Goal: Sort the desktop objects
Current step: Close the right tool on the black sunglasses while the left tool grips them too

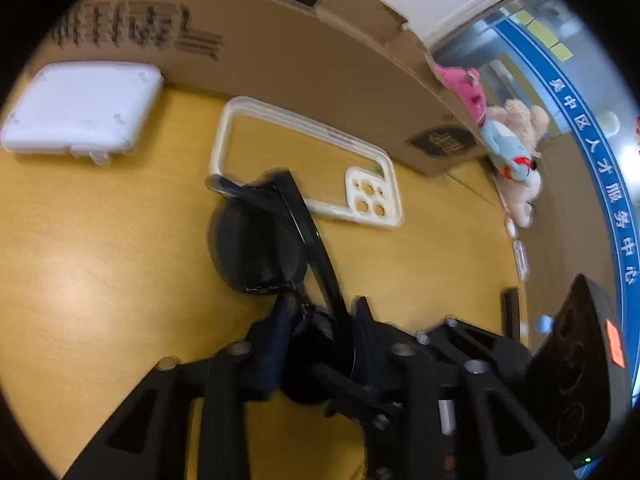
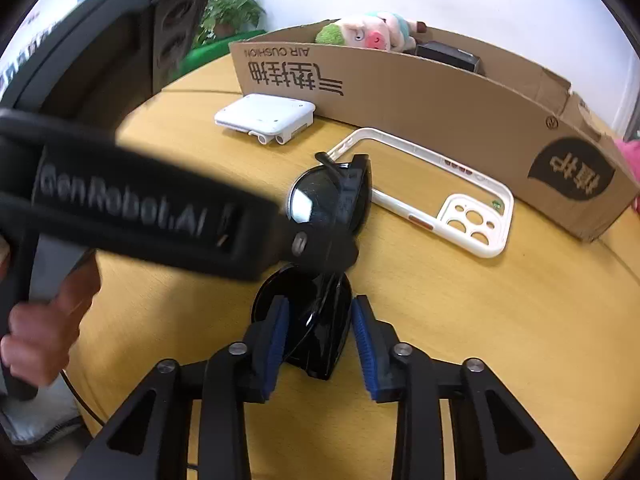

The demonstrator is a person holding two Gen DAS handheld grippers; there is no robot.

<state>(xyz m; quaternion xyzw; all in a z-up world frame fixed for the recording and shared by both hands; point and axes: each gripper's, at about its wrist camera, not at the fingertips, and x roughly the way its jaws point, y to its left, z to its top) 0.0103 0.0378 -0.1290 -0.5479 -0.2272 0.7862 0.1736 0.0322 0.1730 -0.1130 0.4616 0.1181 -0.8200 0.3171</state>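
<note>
Black folded sunglasses (image 1: 256, 252) stand on the yellow wooden table (image 1: 100, 280). In the left wrist view my left gripper (image 1: 320, 340) is shut on the near lens, the far lens sticking out ahead. In the right wrist view the sunglasses (image 2: 320, 200) are held at both ends. My right gripper (image 2: 320, 332) presses its blue pads (image 2: 280, 332) on the near lens. My left gripper (image 2: 320, 248) reaches in from the left and clamps the middle of the frame. A hand (image 2: 40, 340) holds its handle.
A clear phone case with a white rim (image 1: 368, 200) (image 2: 472, 216) lies just behind the sunglasses. A white flat box (image 1: 80, 108) (image 2: 264, 116) sits at the back left. A long cardboard box (image 1: 300, 60) (image 2: 440, 112) with plush toys (image 2: 368, 32) borders the far side.
</note>
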